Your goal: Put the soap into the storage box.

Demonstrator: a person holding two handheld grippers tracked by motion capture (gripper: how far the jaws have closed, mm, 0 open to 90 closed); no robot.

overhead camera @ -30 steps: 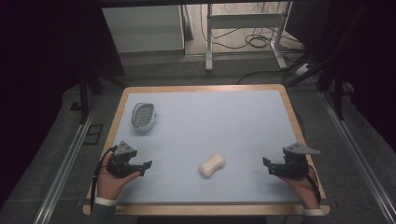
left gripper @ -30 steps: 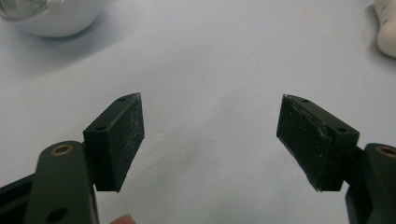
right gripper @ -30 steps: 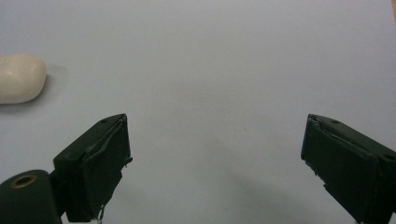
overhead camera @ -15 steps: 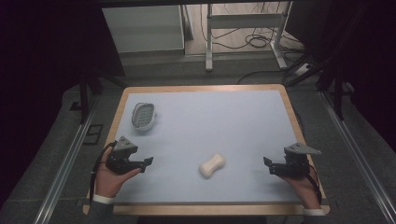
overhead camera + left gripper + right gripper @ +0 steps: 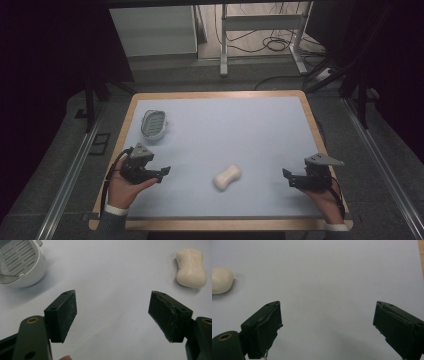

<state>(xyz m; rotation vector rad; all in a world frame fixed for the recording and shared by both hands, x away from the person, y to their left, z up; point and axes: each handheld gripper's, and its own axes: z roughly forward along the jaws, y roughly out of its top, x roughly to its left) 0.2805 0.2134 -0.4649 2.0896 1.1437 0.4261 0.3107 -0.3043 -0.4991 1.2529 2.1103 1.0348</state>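
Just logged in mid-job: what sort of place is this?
Probably a lab or recording workspace, not a home: a wood-edged table with a plain mat, loose floor cables, and a metal equipment stand behind it.

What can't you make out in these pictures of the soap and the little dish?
- Soap bar: the right gripper view's left edge cuts it off.
- Soap dish: the left gripper view's top and left edges cut it off.
- Soap dish in the high view: too small to tell its slots.
- Underside of the soap bar: hidden against the table.

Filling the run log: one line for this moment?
left gripper: open, empty | right gripper: open, empty | soap bar: on mat, untouched | soap dish: empty
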